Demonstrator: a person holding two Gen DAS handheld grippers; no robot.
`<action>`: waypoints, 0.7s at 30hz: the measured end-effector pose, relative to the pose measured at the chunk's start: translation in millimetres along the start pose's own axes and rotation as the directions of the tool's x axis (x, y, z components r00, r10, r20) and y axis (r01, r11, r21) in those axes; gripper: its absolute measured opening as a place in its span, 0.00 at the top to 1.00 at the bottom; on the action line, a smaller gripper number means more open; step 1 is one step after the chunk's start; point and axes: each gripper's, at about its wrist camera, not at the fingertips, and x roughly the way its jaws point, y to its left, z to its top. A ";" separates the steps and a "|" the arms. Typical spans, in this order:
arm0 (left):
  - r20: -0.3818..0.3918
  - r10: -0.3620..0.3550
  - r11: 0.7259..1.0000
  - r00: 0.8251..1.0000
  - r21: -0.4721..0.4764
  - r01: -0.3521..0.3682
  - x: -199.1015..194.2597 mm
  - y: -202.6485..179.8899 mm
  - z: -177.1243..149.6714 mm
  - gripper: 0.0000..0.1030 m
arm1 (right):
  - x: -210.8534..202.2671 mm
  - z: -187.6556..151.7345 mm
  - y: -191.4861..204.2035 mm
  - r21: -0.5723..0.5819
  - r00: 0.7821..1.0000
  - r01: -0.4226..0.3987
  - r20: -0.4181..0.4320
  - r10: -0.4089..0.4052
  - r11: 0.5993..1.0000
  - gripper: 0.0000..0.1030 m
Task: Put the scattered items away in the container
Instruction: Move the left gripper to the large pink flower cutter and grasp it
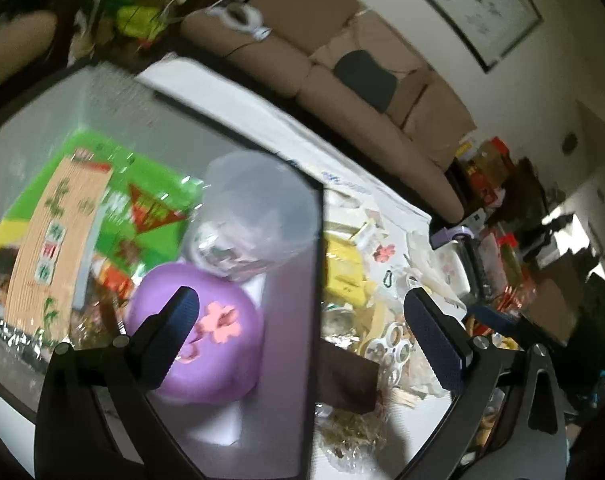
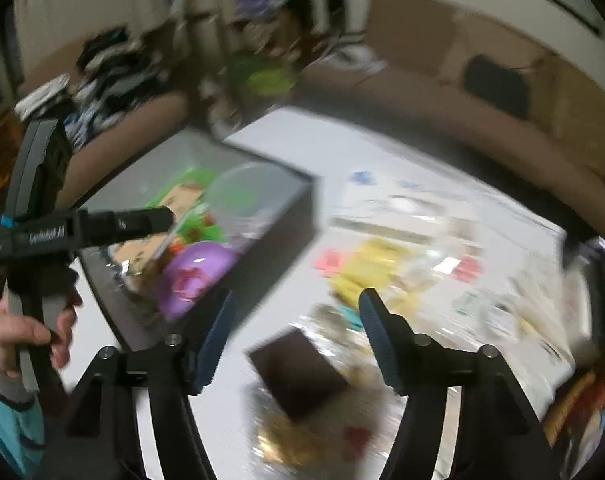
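A grey, dark-rimmed container point(image 1: 315, 280) holds a green packet point(image 1: 102, 200), a purple lid with a pink flower point(image 1: 206, 328) and a clear plastic cup point(image 1: 258, 212). My left gripper point(image 1: 302, 332) is open and empty, straddling the container's right wall. Scattered items lie on the white table to the right: a dark brown box point(image 1: 348, 380), yellow packets point(image 1: 344, 272), white rings point(image 1: 390, 348). In the blurred right wrist view my right gripper point(image 2: 294, 340) is open and empty above the brown box point(image 2: 298, 372), beside the container point(image 2: 278, 240). The left gripper's body point(image 2: 82, 228) reaches over the container.
A brown sofa point(image 1: 342, 72) runs behind the table. Clutter and boxes point(image 1: 490, 176) stand at the far right. A purple-lidded tub point(image 1: 458, 240) sits at the table's right end. A gold-wrapped packet point(image 2: 290, 440) lies near the front edge.
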 end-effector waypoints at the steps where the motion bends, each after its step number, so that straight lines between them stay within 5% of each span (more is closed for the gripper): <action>1: 0.016 0.003 1.000 1.000 0.029 -0.004 0.1 -11.3 -2.5 0.00 | -12.2 -12.6 -11.2 0.022 0.999 0.029 0.023 -0.030 0.999 0.33; 7: 0.078 0.009 0.978 0.997 0.209 -0.025 9.2 -82.1 -22.3 0.01 | -53.2 -69.2 -71.7 0.184 0.993 0.057 0.093 -0.075 0.981 0.31; 17: -0.024 0.104 0.934 0.994 0.347 -0.089 101.2 -163.5 -55.0 0.01 | -57.0 -106.6 -135.1 0.285 0.995 -0.004 0.097 -0.025 0.959 0.31; 21: -0.035 0.201 0.863 0.979 0.479 -0.160 164.6 -209.8 -49.3 0.01 | -65.9 -122.5 -156.2 0.303 0.995 0.014 0.089 -0.043 0.953 0.31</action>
